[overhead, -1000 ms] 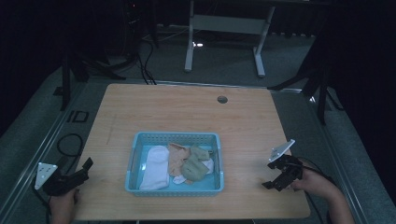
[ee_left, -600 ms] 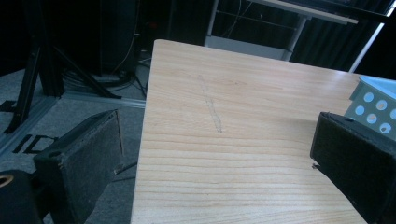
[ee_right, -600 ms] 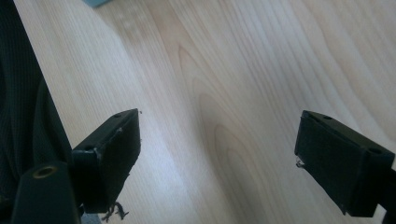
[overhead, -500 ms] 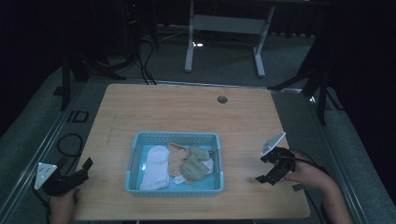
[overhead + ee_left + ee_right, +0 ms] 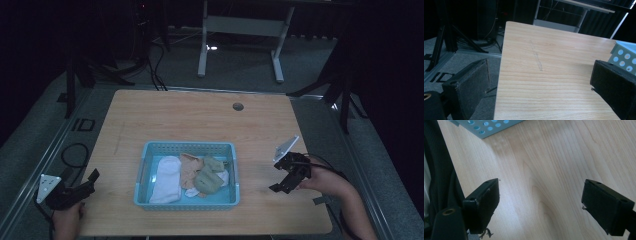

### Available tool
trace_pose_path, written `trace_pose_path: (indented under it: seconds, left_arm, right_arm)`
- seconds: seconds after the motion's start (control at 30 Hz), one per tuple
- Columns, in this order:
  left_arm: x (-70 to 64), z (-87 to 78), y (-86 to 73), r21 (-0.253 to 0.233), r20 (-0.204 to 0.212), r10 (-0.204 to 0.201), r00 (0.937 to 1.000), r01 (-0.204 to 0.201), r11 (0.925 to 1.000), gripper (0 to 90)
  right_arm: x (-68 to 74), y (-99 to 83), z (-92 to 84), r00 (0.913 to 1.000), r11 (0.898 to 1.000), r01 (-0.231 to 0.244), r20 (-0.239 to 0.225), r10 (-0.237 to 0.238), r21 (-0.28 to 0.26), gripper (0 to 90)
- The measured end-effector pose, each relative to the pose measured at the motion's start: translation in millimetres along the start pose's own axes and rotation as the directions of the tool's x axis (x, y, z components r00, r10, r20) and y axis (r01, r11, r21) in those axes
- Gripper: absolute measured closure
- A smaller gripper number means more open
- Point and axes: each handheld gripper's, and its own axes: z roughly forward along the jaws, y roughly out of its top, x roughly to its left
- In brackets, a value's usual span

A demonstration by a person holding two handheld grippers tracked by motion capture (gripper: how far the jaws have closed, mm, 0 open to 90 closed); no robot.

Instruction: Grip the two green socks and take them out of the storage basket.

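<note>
Fingers (image 5: 486, 202) of both grippers gape, empty, flanking perforated blue plastic basket (image 5: 145, 165) of soft socks (image 5: 167, 177).

1. This looks like a lab or recording studio room, dim and dark-walled all round.
2. A plain wooden table (image 5: 200, 125) with a cable hole (image 5: 238, 106) stands alone on grey carpet (image 5: 240, 70).
3. Black stands (image 5: 75, 75) and loose cables (image 5: 155, 60) crowd the far left floor.
4. A grey metal-framed bench (image 5: 240, 25) sits at the far side.
</note>
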Motion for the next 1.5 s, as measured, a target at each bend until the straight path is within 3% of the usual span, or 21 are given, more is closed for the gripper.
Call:
trace_pose_path:
  seconds: [0.83, 1.5]
  left_arm:
    - [-0.4, 0.3, 0.1, 0.003, 0.004, 0.003, 1.0000, -0.003, 1.0000, 2.4]
    - [-1.2, 0.3, 0.0, 0.002, 0.006, 0.009, 0.9999, -0.009, 1.0000, 2.4]
  right_arm:
    - [12.8, 55.2, -10.9, 0.9934, 0.993, 0.113, -0.013, -0.114, -0.046, 14.6]
    - [22.8, 101.8, 3.7, 0.9799, 0.980, 0.193, -0.041, -0.195, -0.056, 14.6]
